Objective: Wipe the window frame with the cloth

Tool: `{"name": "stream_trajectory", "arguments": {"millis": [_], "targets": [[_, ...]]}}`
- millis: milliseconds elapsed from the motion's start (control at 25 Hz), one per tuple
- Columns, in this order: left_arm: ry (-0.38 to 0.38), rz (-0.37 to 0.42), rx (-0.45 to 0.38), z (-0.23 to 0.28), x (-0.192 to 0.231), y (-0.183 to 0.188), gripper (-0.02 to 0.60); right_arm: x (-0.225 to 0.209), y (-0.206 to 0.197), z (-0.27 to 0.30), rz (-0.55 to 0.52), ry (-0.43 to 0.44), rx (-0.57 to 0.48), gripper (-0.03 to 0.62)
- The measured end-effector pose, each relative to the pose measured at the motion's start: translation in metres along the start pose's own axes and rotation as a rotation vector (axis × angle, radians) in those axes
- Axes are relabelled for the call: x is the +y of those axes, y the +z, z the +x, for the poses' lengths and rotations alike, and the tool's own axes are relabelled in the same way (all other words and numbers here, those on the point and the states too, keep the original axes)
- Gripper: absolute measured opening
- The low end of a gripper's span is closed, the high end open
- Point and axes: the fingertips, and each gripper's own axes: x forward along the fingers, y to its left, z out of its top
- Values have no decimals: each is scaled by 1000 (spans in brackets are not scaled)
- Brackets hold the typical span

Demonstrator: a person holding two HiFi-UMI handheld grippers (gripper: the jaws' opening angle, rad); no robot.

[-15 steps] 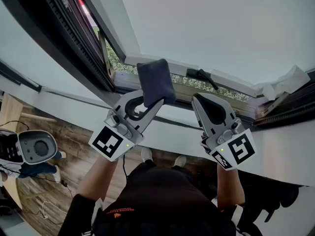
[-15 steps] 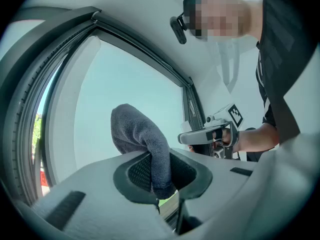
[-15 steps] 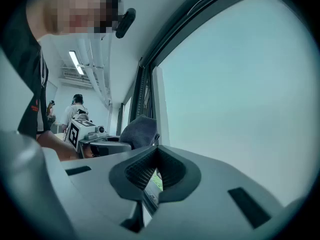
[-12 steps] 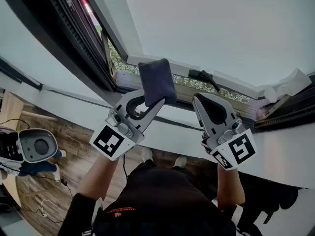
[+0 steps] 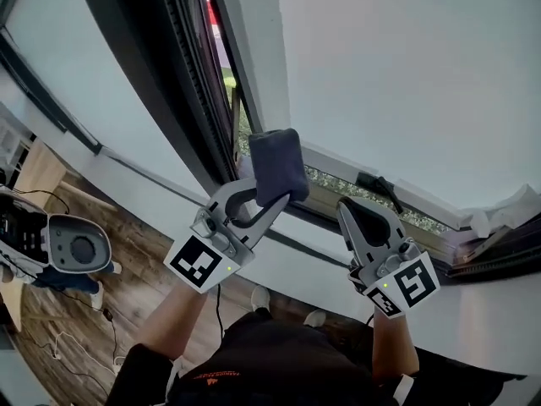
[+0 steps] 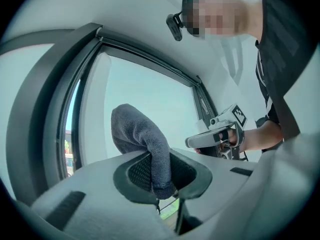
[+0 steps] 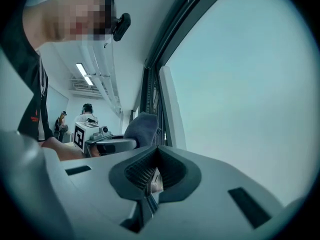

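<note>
My left gripper (image 5: pixel 275 194) is shut on a folded dark blue-grey cloth (image 5: pixel 275 164), which sticks up past the jaws and hangs in front of the dark window frame's (image 5: pixel 177 66) lower corner. In the left gripper view the cloth (image 6: pixel 140 139) bulges out between the closed jaws. My right gripper (image 5: pixel 359 212) is held to the right, jaws shut with nothing between them, just before the sill. In the right gripper view the cloth (image 7: pixel 142 129) and left gripper (image 7: pixel 107 145) show at the left.
The white sash (image 5: pixel 254 49) stands ajar with a black handle (image 5: pixel 378 186) on its lower rail. Crumpled white paper (image 5: pixel 507 210) lies on the sill at right. A white device (image 5: pixel 72 248) sits on the wooden floor at left. People stand far off in the room (image 7: pixel 87 115).
The head view has swung up and left, showing more of the dark frame. The left gripper and its cloth have risen slightly toward the frame's corner. Both grippers stay shut.
</note>
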Motion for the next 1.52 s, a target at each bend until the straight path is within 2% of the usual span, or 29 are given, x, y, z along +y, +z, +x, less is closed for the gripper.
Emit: {"name": "stream_trajectory", "arguments": {"millis": [120,360,600,800,1160,1520], "targets": [[62,46,-12,-17,30,20,61,9,4,19,14,33,-15,3],[148,194,-32,-44,78,74,61,24,13,54,30,98,-40,3],[187,325,-52,-49,111,117,61,29,17,73,45,132,-57,3],[190,387,-99,-50,126,155,61,31,20,84,45,137,-55,3],[202,326,-152,-46,145,198,61,30,16,96,58,151,-40,3],[157,205,-173,-45,158,197,61,33,6,96,79,159,-24,3]]}}
